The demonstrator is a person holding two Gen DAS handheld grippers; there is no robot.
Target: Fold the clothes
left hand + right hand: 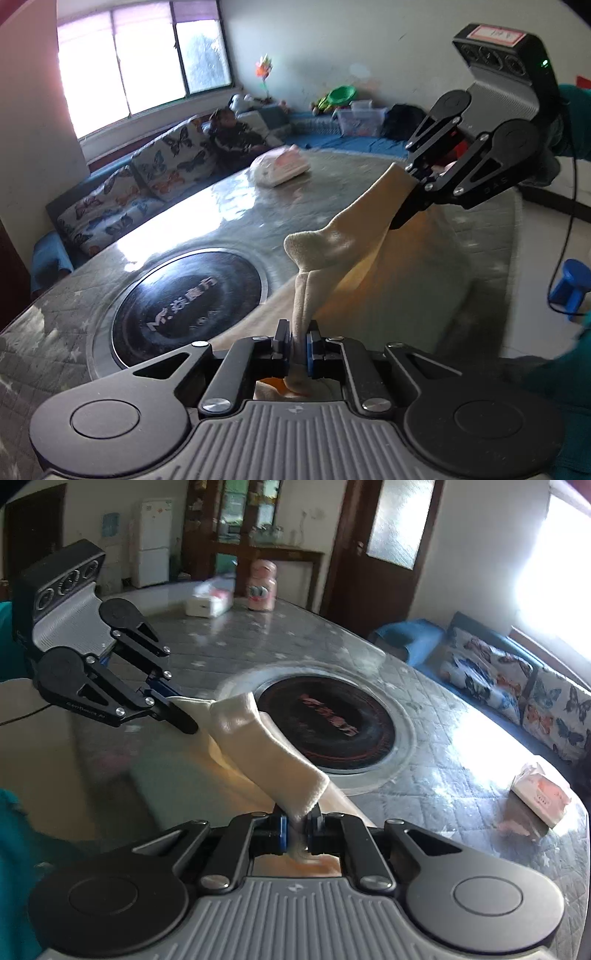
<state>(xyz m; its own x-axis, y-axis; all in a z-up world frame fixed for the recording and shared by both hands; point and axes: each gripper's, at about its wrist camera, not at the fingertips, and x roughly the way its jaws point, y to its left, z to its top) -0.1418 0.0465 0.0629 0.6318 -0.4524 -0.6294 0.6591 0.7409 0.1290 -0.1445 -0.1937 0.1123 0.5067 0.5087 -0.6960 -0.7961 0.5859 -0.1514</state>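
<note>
A cream, soft garment point(343, 240) hangs stretched between my two grippers above the table. My left gripper point(298, 349) is shut on one edge of it. My right gripper point(424, 177) shows at the upper right of the left wrist view, shut on the other edge. In the right wrist view the right gripper point(297, 829) pinches the cloth point(273, 753), and the left gripper point(173, 698) holds the far end at the left. The rest of the garment drapes down below the held edge onto the table.
A grey patterned table point(461, 738) has a round black inset cooktop point(188, 299) in its middle. Tissue packs point(541, 794) point(280, 166), a white box point(208, 600) and a pink jar point(262, 587) lie on it. A butterfly-print sofa point(147, 184) and a blue stool point(570, 284) stand beside it.
</note>
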